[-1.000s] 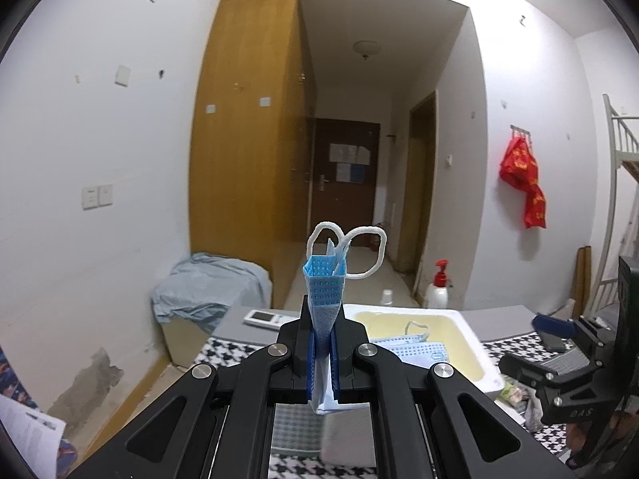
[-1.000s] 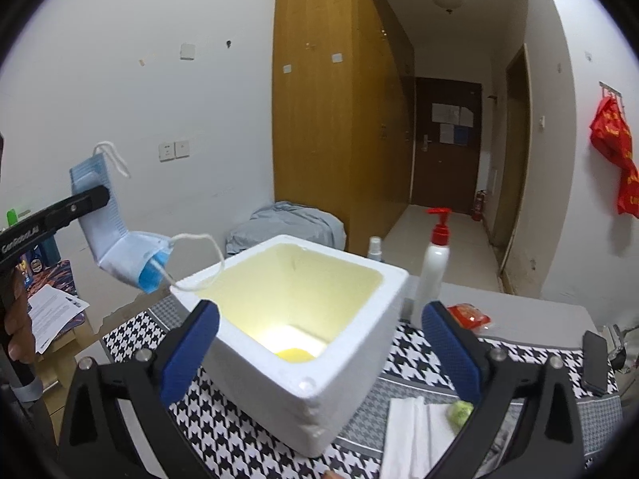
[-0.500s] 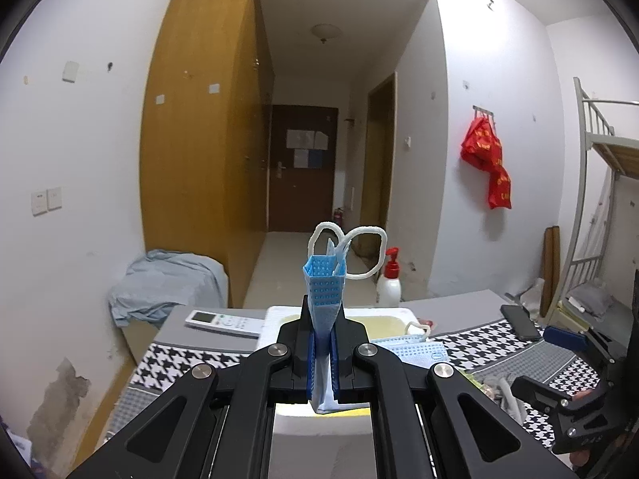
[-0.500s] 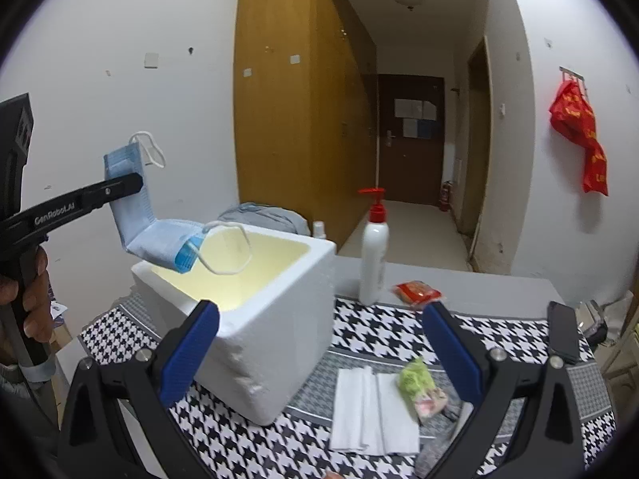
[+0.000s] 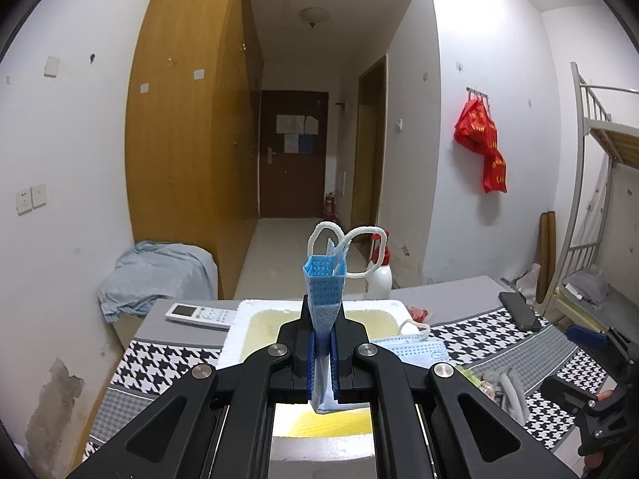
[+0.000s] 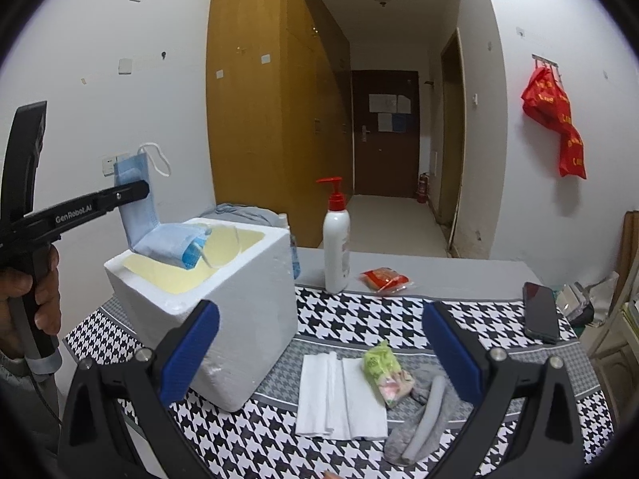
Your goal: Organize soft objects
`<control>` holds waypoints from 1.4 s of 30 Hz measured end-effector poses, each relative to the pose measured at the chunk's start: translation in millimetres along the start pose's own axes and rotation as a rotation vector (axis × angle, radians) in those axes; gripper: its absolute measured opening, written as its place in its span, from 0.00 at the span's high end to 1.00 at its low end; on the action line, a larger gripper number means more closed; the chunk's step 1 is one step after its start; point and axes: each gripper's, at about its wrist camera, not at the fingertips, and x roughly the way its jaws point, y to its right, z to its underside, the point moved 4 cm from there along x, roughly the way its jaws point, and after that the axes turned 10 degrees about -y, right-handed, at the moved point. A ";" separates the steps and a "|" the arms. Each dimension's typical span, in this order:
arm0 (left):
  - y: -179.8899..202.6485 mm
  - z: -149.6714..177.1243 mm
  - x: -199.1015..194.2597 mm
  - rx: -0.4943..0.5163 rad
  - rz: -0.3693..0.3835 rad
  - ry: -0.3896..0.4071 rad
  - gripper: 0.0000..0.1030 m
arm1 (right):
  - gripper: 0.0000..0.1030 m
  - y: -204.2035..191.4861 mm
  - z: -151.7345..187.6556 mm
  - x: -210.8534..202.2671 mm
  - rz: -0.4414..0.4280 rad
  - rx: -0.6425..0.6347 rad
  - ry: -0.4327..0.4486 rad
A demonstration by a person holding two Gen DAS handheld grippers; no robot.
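Observation:
My left gripper (image 5: 322, 353) is shut on a blue face mask (image 5: 324, 299), held above the open white foam box (image 5: 243, 321). In the right wrist view the left gripper (image 6: 137, 191) holds the mask (image 6: 159, 235) so that its lower end droops over the foam box (image 6: 223, 319) opening. My right gripper (image 6: 319, 347) is open and empty, above white folded tissues (image 6: 339, 395), a green-pink packet (image 6: 385, 373) and grey socks (image 6: 423, 415) on the houndstooth table.
A lotion pump bottle (image 6: 336, 239), a red snack packet (image 6: 385, 279) and a black phone (image 6: 540, 317) lie on the table. A white remote (image 5: 201, 314) sits left of the box. A wardrobe and doorway stand behind.
The left gripper has carried the mask right and down, from beside the box to over its opening. The right gripper has drawn back right, showing the tissues and socks.

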 end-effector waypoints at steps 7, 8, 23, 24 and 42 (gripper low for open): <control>2.3 -2.0 12.3 0.005 -0.005 -0.023 0.94 | 0.01 6.5 4.7 1.6 0.010 0.015 -0.009; 2.4 -2.5 14.2 0.005 -0.006 -0.027 0.94 | 0.01 7.2 5.0 1.8 0.011 0.018 -0.010; -1.8 2.2 40.7 -0.010 -0.060 -0.076 0.19 | 0.01 17.0 9.2 3.1 0.031 0.042 -0.023; -2.0 2.5 38.8 -0.014 -0.068 -0.064 0.15 | 0.01 17.2 9.5 3.3 0.034 0.043 -0.024; 14.8 11.4 -8.4 -0.002 -0.006 0.035 0.01 | 0.01 8.4 9.1 0.6 0.013 0.027 -0.014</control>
